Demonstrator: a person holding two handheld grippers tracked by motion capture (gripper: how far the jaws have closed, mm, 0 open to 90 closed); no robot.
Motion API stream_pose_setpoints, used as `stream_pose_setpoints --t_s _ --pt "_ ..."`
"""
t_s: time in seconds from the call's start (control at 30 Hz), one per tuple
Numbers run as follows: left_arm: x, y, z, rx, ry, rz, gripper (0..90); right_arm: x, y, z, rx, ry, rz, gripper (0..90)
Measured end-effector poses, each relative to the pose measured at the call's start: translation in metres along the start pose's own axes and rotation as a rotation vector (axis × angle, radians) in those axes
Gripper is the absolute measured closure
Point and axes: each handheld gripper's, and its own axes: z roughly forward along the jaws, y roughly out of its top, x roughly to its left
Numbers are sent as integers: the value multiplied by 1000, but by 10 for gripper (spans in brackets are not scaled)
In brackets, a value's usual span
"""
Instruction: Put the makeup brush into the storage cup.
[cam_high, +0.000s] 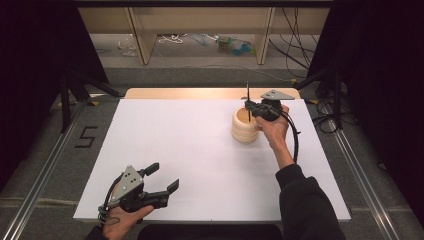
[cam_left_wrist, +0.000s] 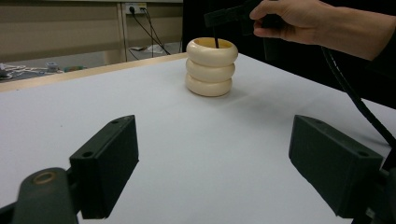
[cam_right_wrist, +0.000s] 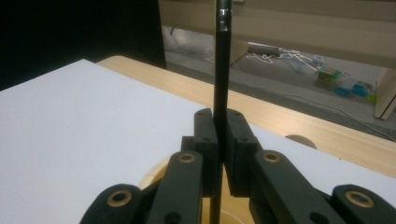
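White-topped table (cam_high: 200, 150) fills the scene. Near left: left hand-held gripper (cam_high: 162, 181) rests at the near edge, jaws wide apart, nothing btwn them. Far right: right hand-held gripper (cam_high: 250, 106) clamped tight on a thin black rod (cam_high: 247, 95), held upright w/ lower end inside a cream ribbed pot (cam_high: 245, 127).

Glossy cream holder (cam_left_wrist: 209, 66), matt black rod (cam_right_wrist: 221, 88)
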Motion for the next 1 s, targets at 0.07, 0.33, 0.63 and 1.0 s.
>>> stream_pose_setpoints --t_s 0.07,0.33,0.63,1.0 --pt "0 0 0 1 0 0 158 0 -1 1 8 3 -2 854" --pt "0 0 0 0 1 -3 158 0 -4 3 36 -1 2 821" --pt "0 0 0 4 -1 -4 158 -1 2 -3 30 -73 60 442" --pt "1 0 0 5 1 -5 159 2 10 -17 21 -102 52 242"
